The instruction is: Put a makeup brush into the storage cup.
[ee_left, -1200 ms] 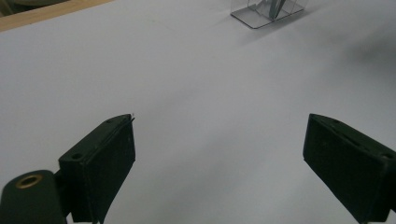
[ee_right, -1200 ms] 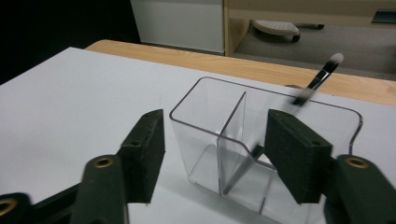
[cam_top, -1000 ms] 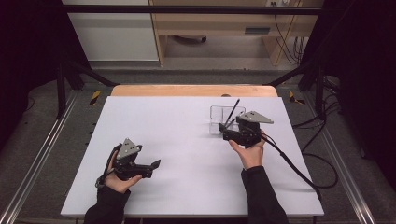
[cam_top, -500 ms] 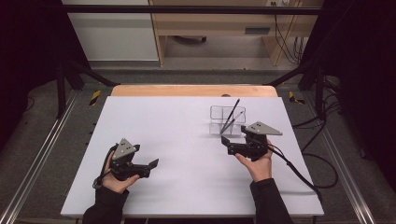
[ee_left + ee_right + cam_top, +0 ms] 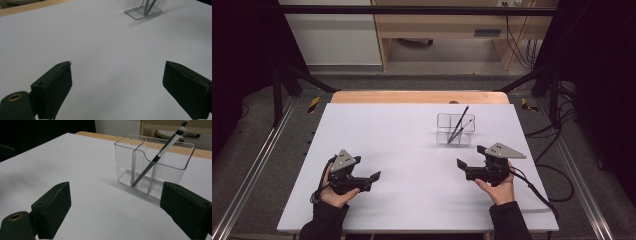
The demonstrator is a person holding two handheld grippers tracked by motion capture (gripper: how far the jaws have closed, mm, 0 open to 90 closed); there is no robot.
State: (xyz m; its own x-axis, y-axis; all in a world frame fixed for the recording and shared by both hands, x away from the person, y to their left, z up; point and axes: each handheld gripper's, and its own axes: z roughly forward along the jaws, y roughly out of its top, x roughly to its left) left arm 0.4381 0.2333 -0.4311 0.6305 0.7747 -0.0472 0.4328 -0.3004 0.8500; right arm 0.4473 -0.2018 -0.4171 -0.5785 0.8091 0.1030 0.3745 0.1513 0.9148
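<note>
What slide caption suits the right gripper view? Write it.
Open right gripper facing a clear divided holder with a dark pen leaning inside.

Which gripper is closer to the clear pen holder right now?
Right. The right gripper sits just short of the clear pen holder, on the person's side, jaws open and empty. The left gripper is far across the table, also open.

A: Where is the clear holder (image 5: 455,129)?
B: It stands upright on the bench, at the far right part.
A: And the pen (image 5: 160,153)?
B: It leans tilted inside one compartment.
</note>
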